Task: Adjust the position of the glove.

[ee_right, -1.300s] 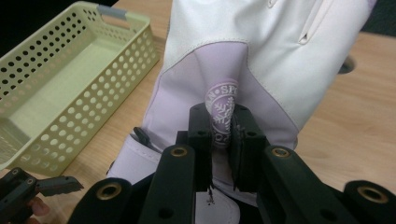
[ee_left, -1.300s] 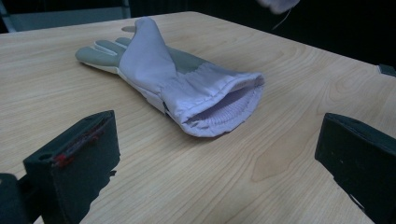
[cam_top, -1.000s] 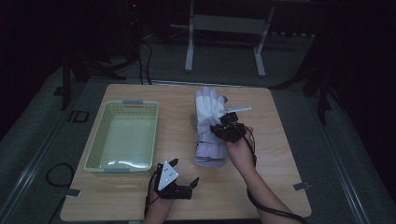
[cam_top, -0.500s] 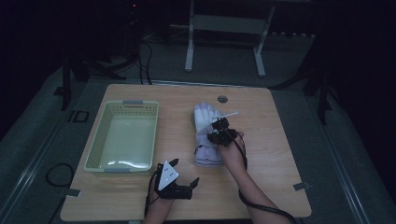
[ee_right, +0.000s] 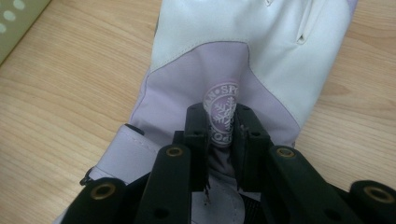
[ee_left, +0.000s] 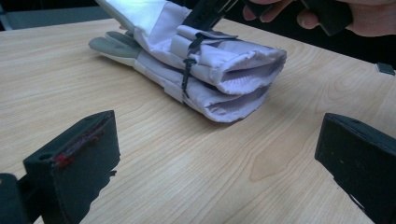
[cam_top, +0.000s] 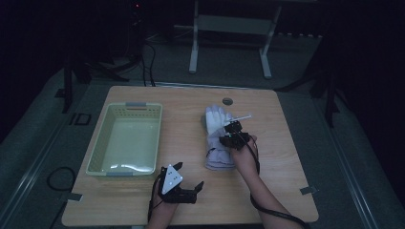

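A pair of white and lilac gloves lies stacked on the wooden table, right of centre. A black tie binds them near the cuffs. My right gripper is over the upper glove, and in the right gripper view it is shut on a raised fold of lilac fabric bearing a round snowflake logo. My left gripper rests near the table's front edge. Its jaws stand wide open with nothing between them, facing the glove cuffs.
A pale green plastic basket stands on the left half of the table, and its corner shows in the right gripper view. A small round grommet sits near the far edge. Bare wood lies between my left gripper and the gloves.
My right gripper has sunk and come nearer with the glove fabric pinched. The gloves, raised before, now lie lower on the table. My left gripper has stayed put.
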A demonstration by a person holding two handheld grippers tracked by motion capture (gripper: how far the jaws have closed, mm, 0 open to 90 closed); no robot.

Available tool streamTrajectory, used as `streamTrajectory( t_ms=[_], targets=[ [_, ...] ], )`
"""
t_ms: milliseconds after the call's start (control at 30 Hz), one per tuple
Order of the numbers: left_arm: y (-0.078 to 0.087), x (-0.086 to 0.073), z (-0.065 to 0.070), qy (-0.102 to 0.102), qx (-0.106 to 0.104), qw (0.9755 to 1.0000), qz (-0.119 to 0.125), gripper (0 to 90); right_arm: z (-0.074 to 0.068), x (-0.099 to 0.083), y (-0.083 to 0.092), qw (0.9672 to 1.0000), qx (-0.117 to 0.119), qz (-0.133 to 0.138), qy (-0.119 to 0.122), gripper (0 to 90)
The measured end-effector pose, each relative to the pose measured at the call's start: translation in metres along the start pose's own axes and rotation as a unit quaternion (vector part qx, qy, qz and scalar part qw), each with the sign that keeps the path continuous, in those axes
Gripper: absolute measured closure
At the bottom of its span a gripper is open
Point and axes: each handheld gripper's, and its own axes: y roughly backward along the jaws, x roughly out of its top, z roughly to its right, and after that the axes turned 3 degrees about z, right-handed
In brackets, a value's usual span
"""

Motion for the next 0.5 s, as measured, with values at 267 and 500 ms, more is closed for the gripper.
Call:
streamTrajectory(
  t_ms=[267, 500],
  targets=[
    [0.000, 0.000, 0.000, 0.000, 0.000, 1.0000, 0.000, 0.1, 0.006, -0.001, 0.001, 1.0000, -0.003, 0.002, -0.005, 75.9],
    [-0.001, 0.000, 0.001, -0.006, 0.001, 1.0000, -0.007, 0.1, 0.005, 0.004, 0.012, 0.9994, 0.001, 0.019, 0.029, 56.9]
  ],
)
